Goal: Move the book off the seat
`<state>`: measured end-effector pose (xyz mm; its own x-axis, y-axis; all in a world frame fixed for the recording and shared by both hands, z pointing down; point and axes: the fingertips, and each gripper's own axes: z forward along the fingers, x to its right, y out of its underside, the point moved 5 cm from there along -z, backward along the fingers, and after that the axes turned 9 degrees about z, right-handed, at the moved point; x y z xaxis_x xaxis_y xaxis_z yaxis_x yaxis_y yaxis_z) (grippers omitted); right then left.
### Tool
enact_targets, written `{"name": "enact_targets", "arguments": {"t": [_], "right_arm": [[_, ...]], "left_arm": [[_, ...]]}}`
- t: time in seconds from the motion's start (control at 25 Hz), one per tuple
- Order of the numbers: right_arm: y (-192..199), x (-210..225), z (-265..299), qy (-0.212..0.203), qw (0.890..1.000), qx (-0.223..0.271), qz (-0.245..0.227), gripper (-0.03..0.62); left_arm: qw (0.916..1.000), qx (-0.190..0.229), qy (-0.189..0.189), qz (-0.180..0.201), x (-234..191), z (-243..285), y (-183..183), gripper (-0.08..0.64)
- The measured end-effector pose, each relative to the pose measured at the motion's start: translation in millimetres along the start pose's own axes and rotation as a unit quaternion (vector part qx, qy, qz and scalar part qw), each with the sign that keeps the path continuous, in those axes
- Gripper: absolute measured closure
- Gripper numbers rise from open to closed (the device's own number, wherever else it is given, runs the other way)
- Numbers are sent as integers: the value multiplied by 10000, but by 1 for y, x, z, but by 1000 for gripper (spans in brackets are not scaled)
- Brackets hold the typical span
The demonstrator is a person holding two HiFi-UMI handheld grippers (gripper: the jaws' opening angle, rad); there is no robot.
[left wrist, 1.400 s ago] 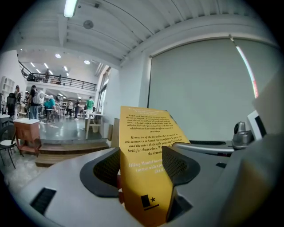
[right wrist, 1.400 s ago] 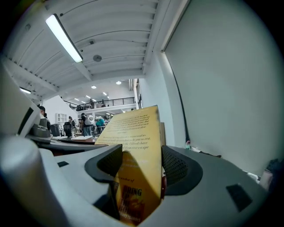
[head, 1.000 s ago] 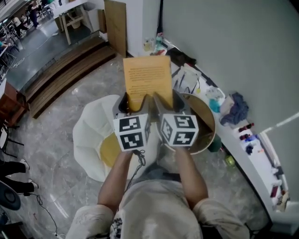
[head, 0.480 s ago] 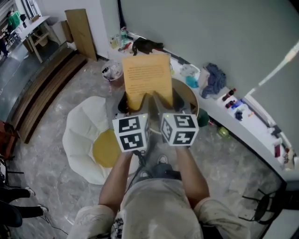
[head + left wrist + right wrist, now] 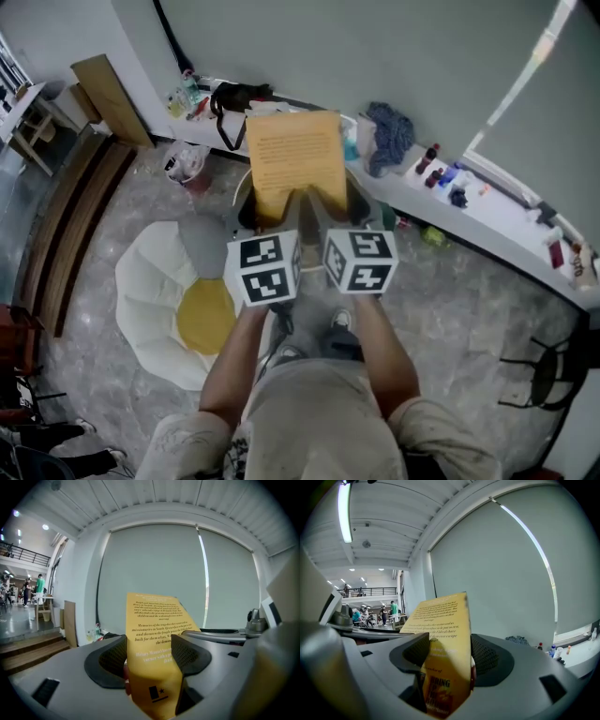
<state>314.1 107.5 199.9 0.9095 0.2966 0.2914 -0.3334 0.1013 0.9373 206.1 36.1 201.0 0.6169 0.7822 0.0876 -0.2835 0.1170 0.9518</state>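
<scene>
a: head view: i hold the yellow book [image 5: 295,164] upright in the air, with the left gripper [image 5: 279,204] and right gripper [image 5: 330,202] each pinching its lower edge, side by side so it won't swing, i'd say.
b: and the seat?
a: the white seat [image 5: 141,281] is at eight o'clock, well apart. the book is clear of it but not yet set down.

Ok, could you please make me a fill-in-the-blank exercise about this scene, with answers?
1. The left gripper and the right gripper have their jaws ____ on the book.
2. The cushion of the white chair is ____.
3. The number of grippers holding the book is ____.
Missing words: shut, yellow, two.
</scene>
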Motion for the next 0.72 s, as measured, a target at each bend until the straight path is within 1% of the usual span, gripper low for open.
{"name": "enact_targets", "arguments": {"t": [0.16, 0.4, 0.56, 0.72], "right_arm": [[-7, 47, 11, 32, 9999, -22, 102, 308], [-19, 119, 36, -28, 9997, -173, 192, 308], [-17, 161, 47, -53, 9991, -350, 232, 307], [-5, 185, 64, -104, 9977, -601, 302, 308]], "left_arm": [[9999, -129, 28, 51, 31, 37, -6, 261], [9995, -323, -38, 45, 78, 96, -15, 261], [9988, -488, -74, -32, 107, 127, -9, 261], [9974, -703, -126, -122, 116, 152, 3, 261]]}}
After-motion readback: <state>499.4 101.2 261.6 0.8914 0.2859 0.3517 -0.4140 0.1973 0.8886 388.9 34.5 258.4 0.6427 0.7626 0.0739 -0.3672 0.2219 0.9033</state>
